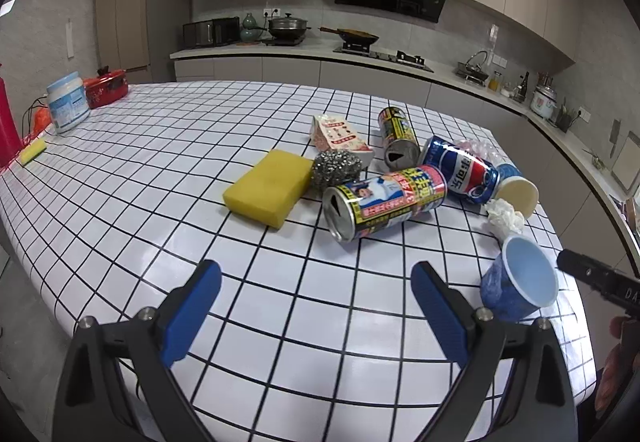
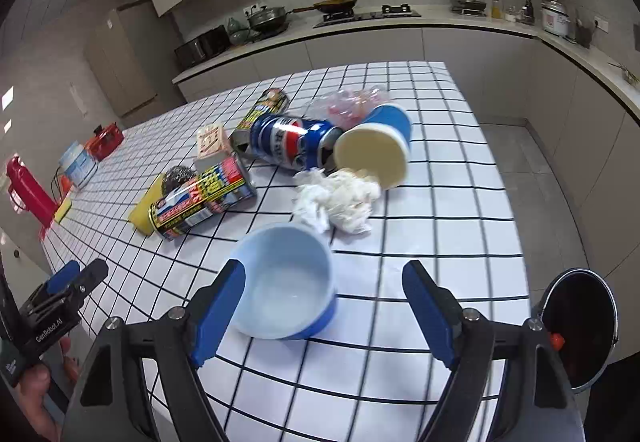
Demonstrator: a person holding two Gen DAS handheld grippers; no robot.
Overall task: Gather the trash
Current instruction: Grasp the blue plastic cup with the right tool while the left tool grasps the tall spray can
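Trash lies on the white grid-pattern table (image 1: 160,170). A blue paper cup (image 2: 286,280) lies on its side with its mouth toward my open right gripper (image 2: 324,306), between the fingers and touching the left one; it also shows in the left wrist view (image 1: 520,284). Behind it lie a crumpled white tissue (image 2: 340,202), a second blue cup (image 2: 378,148), a Pepsi can (image 2: 292,142), two yellow printed cans (image 2: 204,198) (image 2: 262,110), a small carton (image 2: 212,144) and a plastic wrapper (image 2: 352,102). My left gripper (image 1: 316,302) is open and empty above bare table.
A yellow sponge (image 1: 268,188) and steel scourer (image 1: 336,168) lie by the cans. A round bin (image 2: 580,326) stands off the table's right edge. A white jar (image 1: 68,106), red pot (image 1: 107,87) and red bottle (image 1: 8,122) stand at the far left.
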